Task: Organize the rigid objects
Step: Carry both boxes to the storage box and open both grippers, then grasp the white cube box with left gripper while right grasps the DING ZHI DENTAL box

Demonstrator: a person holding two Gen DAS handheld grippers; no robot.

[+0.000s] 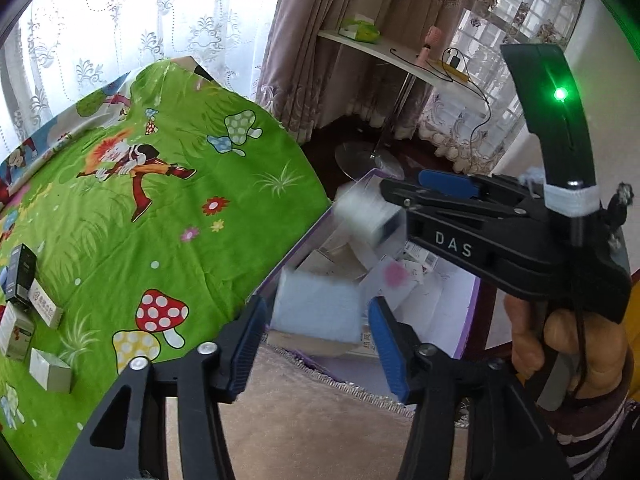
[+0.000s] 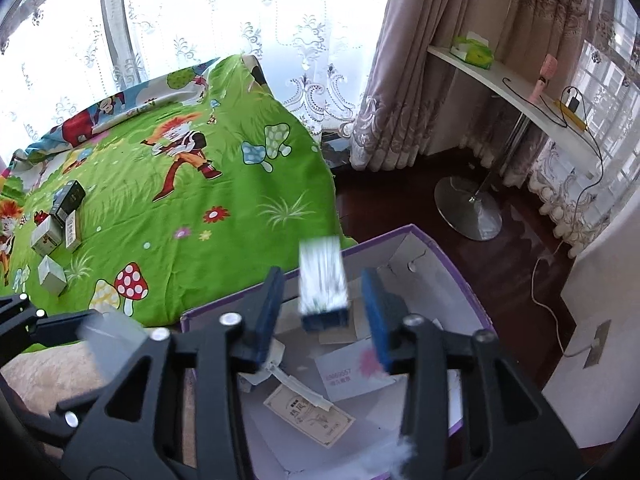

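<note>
A cartoon-print green bedsheet [image 2: 168, 184] fills the left of the frame; lace curtains [image 2: 224, 20] glow at top, and a white shelf [image 2: 516, 88] with a green tissue pack [image 2: 472, 49] stands upper right.

Green mushroom-print bedsheet [image 1: 168, 216] (box [image 2: 440, 264] seemingly purple-edged)

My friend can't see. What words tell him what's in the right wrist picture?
A small white-and-blue box, blurred, sits between the open right gripper pads without touching them, above a purple-edged cardboard box already holding cards and small packs. To the left, a green cartoon bedsheet carries several more small boxes.
</note>
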